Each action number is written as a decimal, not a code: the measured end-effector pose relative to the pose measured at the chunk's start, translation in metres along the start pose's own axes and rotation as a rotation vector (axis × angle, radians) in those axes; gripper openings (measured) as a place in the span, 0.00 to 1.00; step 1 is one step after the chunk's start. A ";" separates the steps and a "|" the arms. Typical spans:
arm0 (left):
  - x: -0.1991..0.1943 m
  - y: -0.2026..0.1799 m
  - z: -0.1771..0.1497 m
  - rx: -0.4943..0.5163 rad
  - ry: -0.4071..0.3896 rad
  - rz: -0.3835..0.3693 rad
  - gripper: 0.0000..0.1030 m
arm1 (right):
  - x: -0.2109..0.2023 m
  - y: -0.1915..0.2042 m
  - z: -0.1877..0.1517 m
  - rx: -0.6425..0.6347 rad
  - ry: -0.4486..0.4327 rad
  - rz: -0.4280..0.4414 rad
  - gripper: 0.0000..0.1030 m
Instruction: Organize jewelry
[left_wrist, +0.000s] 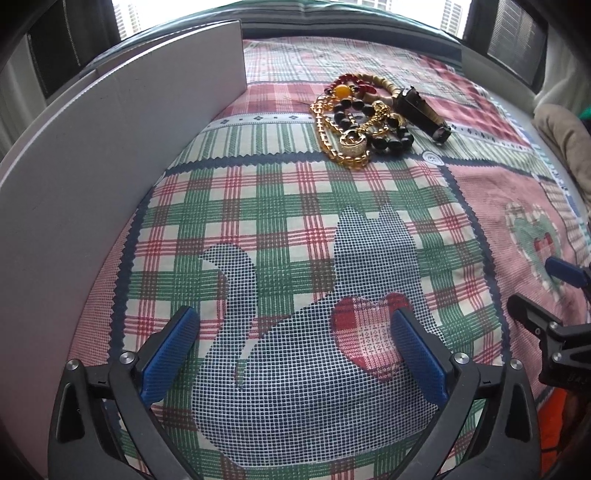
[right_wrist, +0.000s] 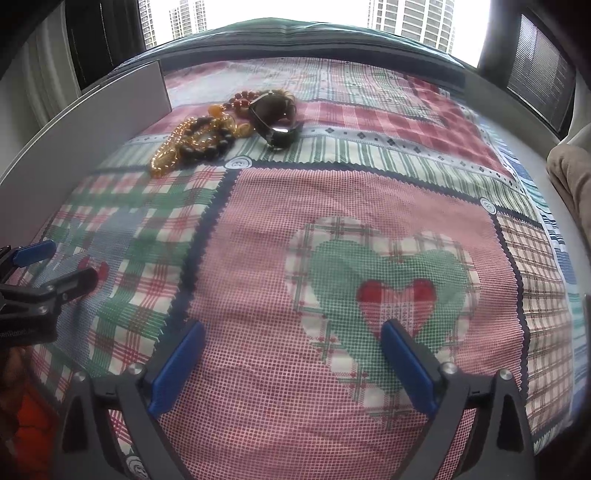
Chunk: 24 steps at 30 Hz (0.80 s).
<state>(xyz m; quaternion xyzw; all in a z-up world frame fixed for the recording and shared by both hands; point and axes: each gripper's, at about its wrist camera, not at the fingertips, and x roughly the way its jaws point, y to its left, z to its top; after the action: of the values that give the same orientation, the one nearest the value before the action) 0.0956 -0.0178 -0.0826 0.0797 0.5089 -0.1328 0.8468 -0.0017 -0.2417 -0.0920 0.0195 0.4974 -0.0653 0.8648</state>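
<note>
A tangled heap of jewelry (left_wrist: 354, 122) lies far ahead on the patchwork cloth (left_wrist: 295, 206): a gold chain (left_wrist: 325, 125), black beads, red and wooden beads, and a black watch (left_wrist: 421, 110) on its right side. My left gripper (left_wrist: 295, 317) hovers open over the blue cat patch with nothing between its blue pads. In the right wrist view the same heap (right_wrist: 207, 136) and watch (right_wrist: 273, 122) sit at the upper left. My right gripper (right_wrist: 294, 326) stands open above the heart patch, empty. Each gripper shows at the edge of the other's view (left_wrist: 543, 291) (right_wrist: 62, 264).
A white upright board or box wall (left_wrist: 110, 147) (right_wrist: 92, 122) runs along the left side of the cloth, close to the left gripper. A beige cushion (left_wrist: 565, 140) (right_wrist: 572, 173) lies at the right edge. An orange sleeve (right_wrist: 29, 424) shows at the lower left.
</note>
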 end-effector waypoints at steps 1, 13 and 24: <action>0.000 0.000 0.001 -0.003 0.008 0.002 1.00 | 0.000 0.000 -0.001 -0.004 -0.003 0.001 0.95; 0.001 0.000 0.002 -0.001 0.028 0.000 1.00 | 0.000 -0.001 0.000 -0.008 0.013 0.007 0.96; -0.003 0.001 -0.003 0.007 -0.003 -0.004 1.00 | 0.002 0.000 0.002 -0.040 0.045 0.032 1.00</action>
<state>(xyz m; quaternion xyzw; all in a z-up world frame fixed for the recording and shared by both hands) 0.0922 -0.0155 -0.0812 0.0815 0.5073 -0.1366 0.8470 0.0009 -0.2416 -0.0928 0.0117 0.5174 -0.0414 0.8547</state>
